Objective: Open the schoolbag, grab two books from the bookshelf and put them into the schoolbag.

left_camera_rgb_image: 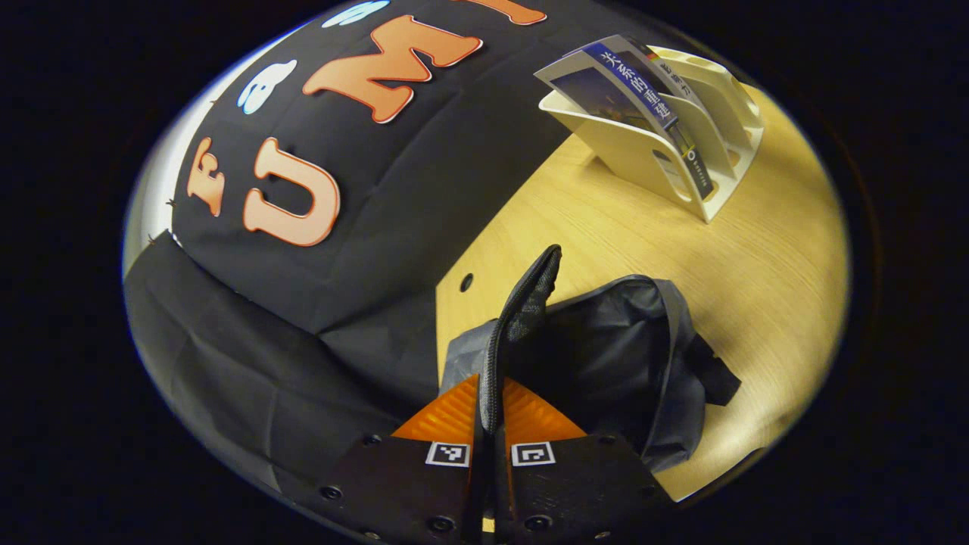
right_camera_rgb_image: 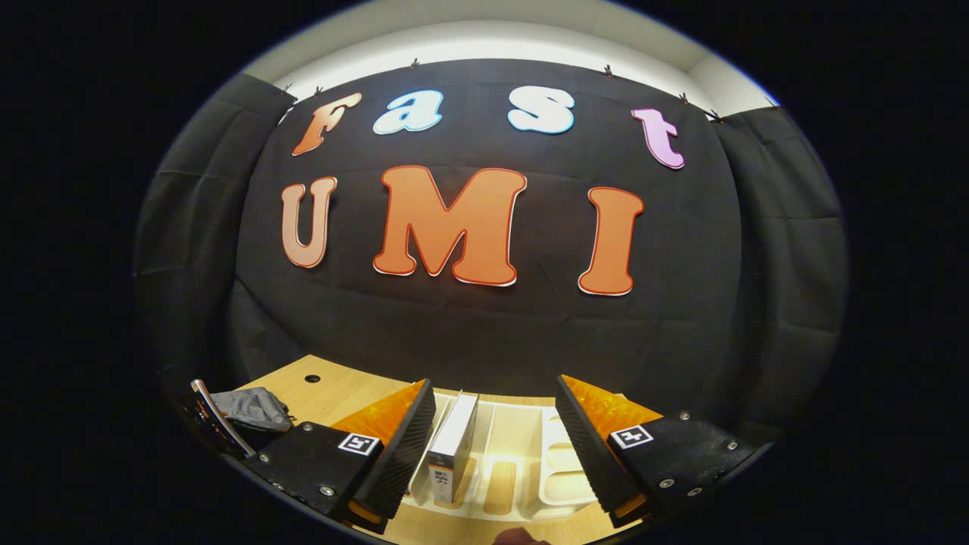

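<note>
The left gripper [left_camera_rgb_image: 490, 412] is pinching the dark grey fabric schoolbag [left_camera_rgb_image: 606, 356] by its zippered flap, holding it up and open. The right gripper [right_camera_rgb_image: 496, 431] is hanging spread above the white plastic slotted bookshelf [right_camera_rgb_image: 530, 469], with a white-covered upright book [right_camera_rgb_image: 454, 446] sitting just inside its left finger. I'd be centring the book between the fingers before closing, while keeping the flap lifted.

The book [left_camera_rgb_image: 634, 89] standing in the white bookshelf [left_camera_rgb_image: 685, 163], near the desk's [left_camera_rgb_image: 764, 272] far edge, carries a column of white Chinese characters down its dark blue spine — too small and tilted to read with certainty. In the right gripper view, a book [right_camera_rgb_image: 453, 446] in the same bookshelf shows a small printed patch low on its spine — not legible.
</note>
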{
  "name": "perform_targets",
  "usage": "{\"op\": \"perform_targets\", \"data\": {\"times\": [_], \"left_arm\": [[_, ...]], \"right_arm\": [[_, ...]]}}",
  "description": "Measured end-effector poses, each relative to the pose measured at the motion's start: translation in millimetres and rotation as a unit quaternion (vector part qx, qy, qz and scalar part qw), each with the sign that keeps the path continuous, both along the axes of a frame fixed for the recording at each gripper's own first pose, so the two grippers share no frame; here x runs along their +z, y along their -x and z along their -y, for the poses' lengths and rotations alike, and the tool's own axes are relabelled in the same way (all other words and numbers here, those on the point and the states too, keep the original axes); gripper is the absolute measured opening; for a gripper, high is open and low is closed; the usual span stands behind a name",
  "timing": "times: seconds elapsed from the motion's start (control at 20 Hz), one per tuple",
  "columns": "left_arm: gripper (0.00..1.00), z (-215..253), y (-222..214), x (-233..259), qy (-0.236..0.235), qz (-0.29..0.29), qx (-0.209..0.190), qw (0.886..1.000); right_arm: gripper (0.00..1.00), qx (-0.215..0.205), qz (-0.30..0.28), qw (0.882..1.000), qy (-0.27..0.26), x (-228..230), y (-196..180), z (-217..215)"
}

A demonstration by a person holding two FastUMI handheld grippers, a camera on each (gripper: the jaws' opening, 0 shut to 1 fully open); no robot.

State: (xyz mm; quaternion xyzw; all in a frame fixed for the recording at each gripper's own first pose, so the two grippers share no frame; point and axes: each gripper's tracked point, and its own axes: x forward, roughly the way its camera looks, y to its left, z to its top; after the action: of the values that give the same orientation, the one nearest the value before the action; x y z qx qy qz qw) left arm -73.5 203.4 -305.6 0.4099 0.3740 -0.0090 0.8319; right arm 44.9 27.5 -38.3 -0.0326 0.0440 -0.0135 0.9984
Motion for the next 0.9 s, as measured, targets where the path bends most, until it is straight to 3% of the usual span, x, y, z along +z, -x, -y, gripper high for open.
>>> {"op": "perform_targets", "data": {"times": [0.25, 0.55, 0.75, 0.9], "left_arm": [[0.05, -8.7, -6.5, 16.3, 0.091, -0.026, -0.038, 0.995], [0.06, -31.7, -17.3, 47.6, 0.185, -0.058, -0.051, 0.98], [0.06, -45.5, -26.4, 65.6, 0.228, -0.092, -0.054, 0.968], [0.06, -52.1, -33.2, 79.4, 0.244, -0.114, -0.055, 0.961]], "right_arm": [[0.95, -0.022, -0.026, 0.999, 0.013, 5.8, -11.2, -45.4], [0.95, -0.05, -0.067, 0.996, 0.033, 10.0, -30.4, -77.9], [0.95, -0.048, -0.141, 0.988, 0.042, -8.2, -45.4, -89.8], [0.95, -0.031, -0.21, 0.977, 0.017, -31.8, -52.5, -100.6]]}}
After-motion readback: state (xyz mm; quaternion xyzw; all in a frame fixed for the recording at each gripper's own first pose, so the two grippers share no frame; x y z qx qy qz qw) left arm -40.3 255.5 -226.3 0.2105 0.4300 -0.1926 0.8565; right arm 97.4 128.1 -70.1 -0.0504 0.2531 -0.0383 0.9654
